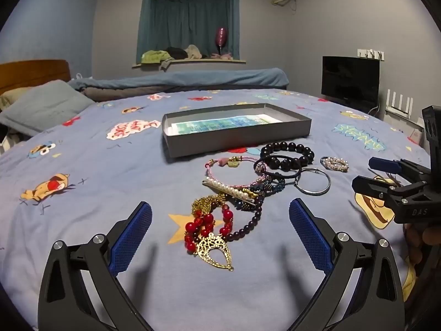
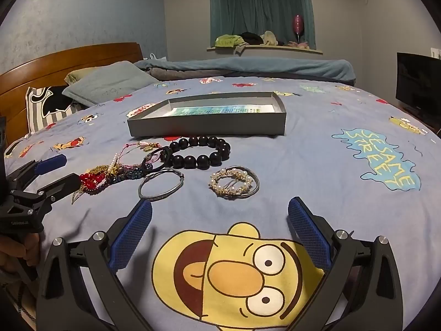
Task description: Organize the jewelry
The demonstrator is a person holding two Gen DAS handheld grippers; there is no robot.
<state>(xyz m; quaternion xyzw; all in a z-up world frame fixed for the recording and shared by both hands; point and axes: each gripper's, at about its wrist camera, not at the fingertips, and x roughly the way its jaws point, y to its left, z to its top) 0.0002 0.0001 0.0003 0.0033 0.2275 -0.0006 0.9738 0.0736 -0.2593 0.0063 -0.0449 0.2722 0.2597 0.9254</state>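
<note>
Both the left gripper [image 1: 220,226] and right gripper [image 2: 220,224] are held wide open, empty, with the grey tray [image 1: 239,140] seen at twelve o'clock beyond the jewelry [image 1: 234,190].

Tangled pile, cropped grippers, unreadable tray sheet

In your left wrist view the pile [image 1: 231,201] overlaps so much that you cannot tell where each strand starts or ends; the pearl bar [image 1: 228,189] covers part of the gold chain [image 1: 208,202]. Your right gripper [image 1: 369,173] is cut off by the frame's right edge. In your right wrist view the left gripper [image 2: 59,169] hides the near end of the red beads [image 2: 91,179], and its body runs off the left edge. The print on the sheet [image 2: 220,109] inside the tray [image 2: 206,127] is too blurred to read.
</note>
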